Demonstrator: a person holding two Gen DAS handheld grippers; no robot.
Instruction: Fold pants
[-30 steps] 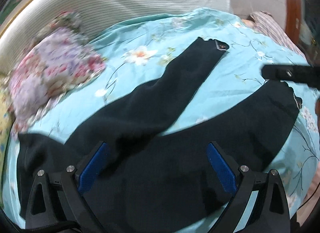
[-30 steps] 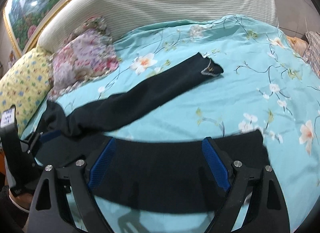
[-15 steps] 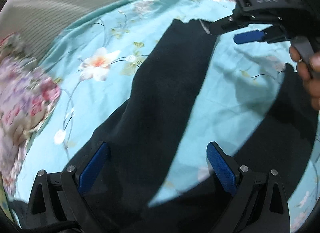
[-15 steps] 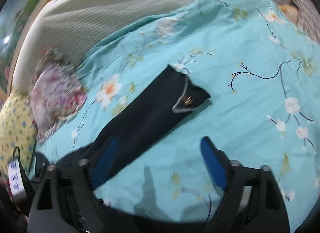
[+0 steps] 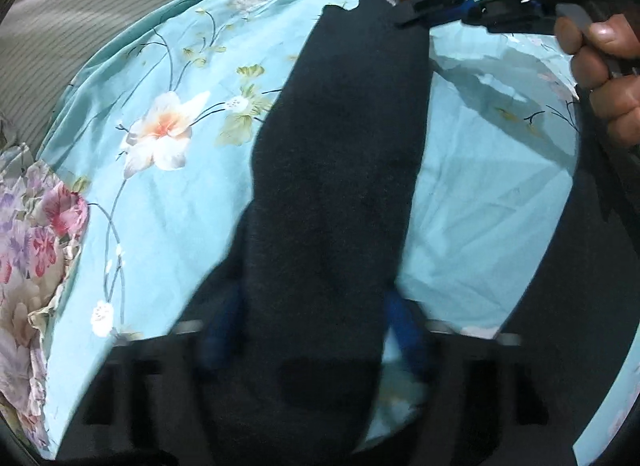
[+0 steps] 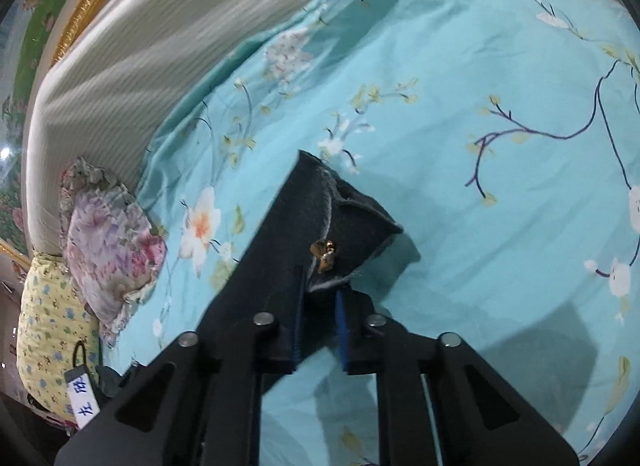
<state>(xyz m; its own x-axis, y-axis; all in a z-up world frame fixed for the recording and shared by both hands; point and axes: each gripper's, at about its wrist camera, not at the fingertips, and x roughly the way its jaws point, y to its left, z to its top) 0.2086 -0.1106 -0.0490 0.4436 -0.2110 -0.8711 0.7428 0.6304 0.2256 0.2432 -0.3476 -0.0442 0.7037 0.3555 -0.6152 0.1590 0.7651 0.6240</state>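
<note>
Pants [image 5: 336,193] are lying dark across the turquoise floral bedsheet [image 5: 160,193], one leg's long axis running from the left gripper [image 5: 312,330] away to the cuff. The right gripper [image 6: 320,326], nearer that cuff, has just been closing and is pinching its hem beside a small gold ornament [image 6: 325,253]. The left gripper's jaws have just been closing around the thigh end, their grip too blurred to judge; a white tag [image 6: 85,410] beside the bedsheet is showing blue handwritten characters.

Likely bedroom: floral bedsheet [image 6: 460,77], pillows [image 6: 108,242], headboard [image 6: 132,57].
</note>
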